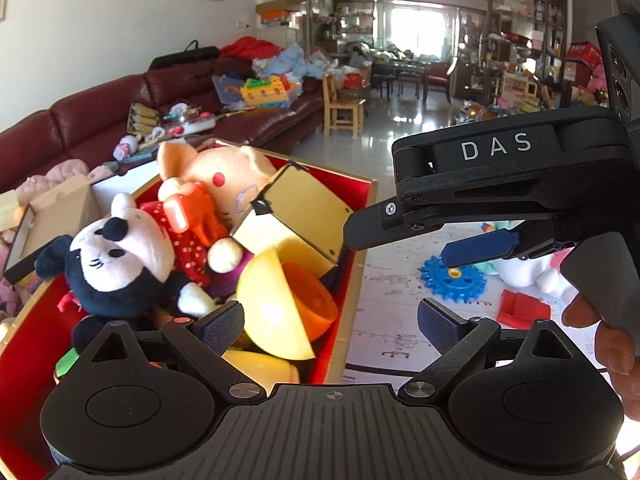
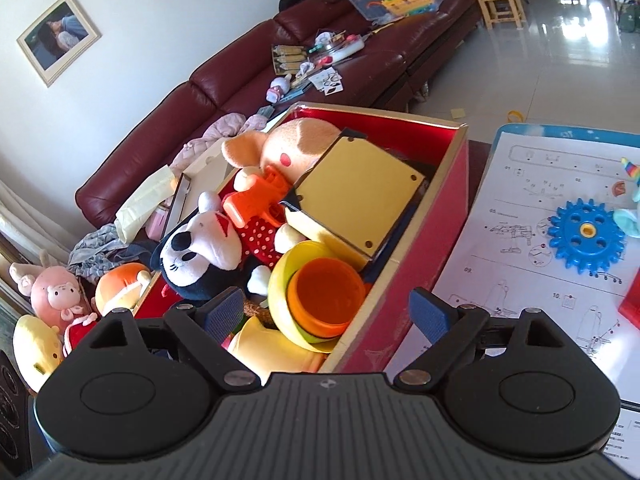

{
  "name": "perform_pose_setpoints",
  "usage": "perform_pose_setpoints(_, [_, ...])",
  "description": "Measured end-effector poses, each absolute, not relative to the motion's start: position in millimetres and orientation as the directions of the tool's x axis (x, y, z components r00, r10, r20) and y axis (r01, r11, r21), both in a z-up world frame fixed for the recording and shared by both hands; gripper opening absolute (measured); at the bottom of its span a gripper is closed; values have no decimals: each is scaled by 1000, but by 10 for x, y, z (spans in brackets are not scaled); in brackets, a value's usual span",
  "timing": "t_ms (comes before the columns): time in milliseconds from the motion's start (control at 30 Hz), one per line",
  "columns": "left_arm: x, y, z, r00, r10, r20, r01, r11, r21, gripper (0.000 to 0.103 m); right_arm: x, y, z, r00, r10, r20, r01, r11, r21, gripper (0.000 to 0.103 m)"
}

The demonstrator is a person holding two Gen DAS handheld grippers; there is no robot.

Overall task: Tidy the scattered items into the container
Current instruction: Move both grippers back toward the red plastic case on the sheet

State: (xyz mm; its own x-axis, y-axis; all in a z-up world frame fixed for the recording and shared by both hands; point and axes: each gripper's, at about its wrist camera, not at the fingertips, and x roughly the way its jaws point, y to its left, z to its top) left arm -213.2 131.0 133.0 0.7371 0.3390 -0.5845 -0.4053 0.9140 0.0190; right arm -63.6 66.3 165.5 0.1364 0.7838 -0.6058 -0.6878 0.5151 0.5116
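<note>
My left gripper (image 1: 331, 322) and right gripper (image 2: 326, 314) both spread, empty, hovering over near end of red box (image 2: 448, 184), full of toys. Blue gear (image 2: 586, 234) lies right of box on instruction sheet (image 2: 500, 208); I judge it next.

I see the red cardboard box with gold edges (image 2: 424, 216) heaped with plush toys, a gold square box and nested yellow and orange plastic bowls. To its right, a blue plastic gear (image 2: 586, 236) lies flat on the white instruction sheet (image 2: 500, 240), beside a red plastic block (image 1: 520, 309).
</note>
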Motion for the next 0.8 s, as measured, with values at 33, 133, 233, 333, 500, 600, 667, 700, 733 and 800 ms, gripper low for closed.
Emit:
perform_pose_setpoints(33, [-2089,1266,1326,741,327,-586,-389,921,22,99,-590,597,1648,151,783,-604,-680,526,511,92])
perform_pose_setpoints(133, [-1936,1102,1316,756,286,-589,-327,944,39,100,-422,368,1593,194,774,-602,-650,561,512,93])
perform_pose_setpoints(233, [-1746,910,1252,760,244,-603,-256,964,67,100,-220,85,1469,254,744,-618,-601,622,502,93])
perform_pose_setpoints(333, [-1528,750,1110,745,202,-636,-197,977,79,100,-2,-244,1263,307,695,-651,-524,694,494,93])
perform_pose_setpoints(500, [-1144,567,795,696,101,-711,-126,992,18,100,285,-734,843,357,587,-726,-389,800,456,93])
perform_pose_setpoints(600, [-893,463,582,674,75,-735,-94,995,15,100,426,-955,602,355,543,-761,-319,835,447,93])
perform_pose_setpoints(667, [-724,415,421,655,57,-753,-78,997,8,100,505,-1054,479,357,520,-776,-285,852,439,93])
perform_pose_setpoints(700, [-655,391,339,647,46,-761,-70,998,1,100,548,-1099,418,357,509,-784,-269,859,435,93])
perform_pose_setpoints(733, [-584,369,263,639,37,-768,-65,998,-5,100,586,-1124,366,357,500,-789,-256,864,432,93])
perform_pose_setpoints(800, [-448,295,109,626,19,-780,-50,999,-16,100,661,-1141,284,356,489,-796,-242,871,427,93])
